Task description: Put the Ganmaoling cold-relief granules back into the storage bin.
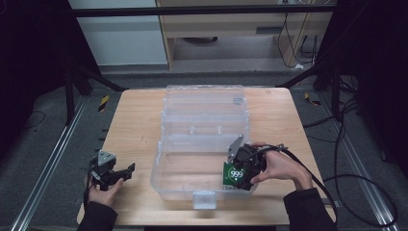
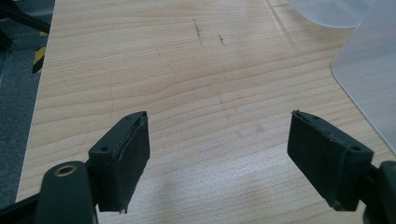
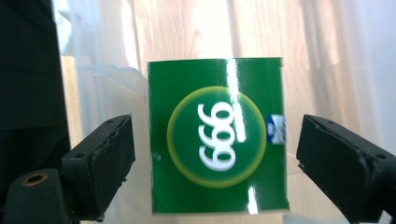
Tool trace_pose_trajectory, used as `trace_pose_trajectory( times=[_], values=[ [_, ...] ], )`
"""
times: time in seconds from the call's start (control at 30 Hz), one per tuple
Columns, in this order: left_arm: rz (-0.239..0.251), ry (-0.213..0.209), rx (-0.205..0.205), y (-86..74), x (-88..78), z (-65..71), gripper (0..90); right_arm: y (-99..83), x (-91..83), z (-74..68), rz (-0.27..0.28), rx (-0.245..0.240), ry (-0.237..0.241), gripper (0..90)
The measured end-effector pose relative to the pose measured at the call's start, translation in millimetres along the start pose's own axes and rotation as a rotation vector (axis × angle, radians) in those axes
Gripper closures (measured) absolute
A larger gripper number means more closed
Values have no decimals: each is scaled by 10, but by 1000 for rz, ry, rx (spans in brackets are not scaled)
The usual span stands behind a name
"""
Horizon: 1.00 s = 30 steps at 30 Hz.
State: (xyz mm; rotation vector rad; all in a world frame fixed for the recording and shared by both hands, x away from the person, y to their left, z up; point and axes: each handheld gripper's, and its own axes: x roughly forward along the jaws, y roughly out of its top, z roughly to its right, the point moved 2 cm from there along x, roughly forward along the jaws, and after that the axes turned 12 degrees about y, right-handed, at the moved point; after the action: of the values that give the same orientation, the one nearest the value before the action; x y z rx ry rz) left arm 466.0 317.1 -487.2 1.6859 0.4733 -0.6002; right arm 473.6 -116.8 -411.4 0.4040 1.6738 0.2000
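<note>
Near edge of the wooden table point(image 1: 139, 115): two forearms in dark sleeves come in from the bottom of the high view. Left hand point(image 1: 103, 192) rests on the table at the near left, well apart from the box, holding the left gripper point(image 1: 126, 172), which points right toward the box; in the left gripper view its jaws stand wide apart with bare wood between them, released, nothing grasped. Right hand point(image 1: 281, 166) holds the right gripper point(image 1: 240, 179) at the near right corner of the clear plastic box point(image 1: 202, 120), pointing down into it. A green packet point(image 3: 217, 135) with a white "999" in a yellow-ringed circle sits inside the box at that near right corner, between the right gripper's jaws; in the right gripper view both pads stand off from the packet's edges with a gap on each side, so the jaws are released, not pinching it. The box takes up the table's middle, its lid open toward the far side. Beyond the table, grey floor point(image 1: 38, 139), cables point(image 1: 351, 139) on the right, pale cabinet point(image 1: 231, 29) at the far end.
</note>
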Motion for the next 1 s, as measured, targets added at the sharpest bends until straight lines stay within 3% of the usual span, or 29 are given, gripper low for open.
trace_pose_trajectory(
  times=[0.33,0.47,0.57,0.67,0.8,0.93,1.0],
  values=[
    [1,0,-3,0,-4,0,204,-144,-382,-139,149,19,-82,87],
    [0,1,-4,-1,-5,-2,204,-310,-505,-161,234,70,-161,70],
    [-3,-1,-2,-1,-3,0,207,-500,-563,-160,309,146,-242,71],
    [-1,-2,-1,-1,-7,1,214,-679,-593,-145,397,224,-294,61],
    [-1,-1,-1,-1,-11,1,227,-958,-588,-97,552,350,-372,47],
    [-7,-9,1,-3,-5,3,244,-1188,-503,-24,636,468,-429,62],
    [-7,-10,0,-3,-8,1,251,-1295,-431,26,634,521,-464,61]
  ],
)
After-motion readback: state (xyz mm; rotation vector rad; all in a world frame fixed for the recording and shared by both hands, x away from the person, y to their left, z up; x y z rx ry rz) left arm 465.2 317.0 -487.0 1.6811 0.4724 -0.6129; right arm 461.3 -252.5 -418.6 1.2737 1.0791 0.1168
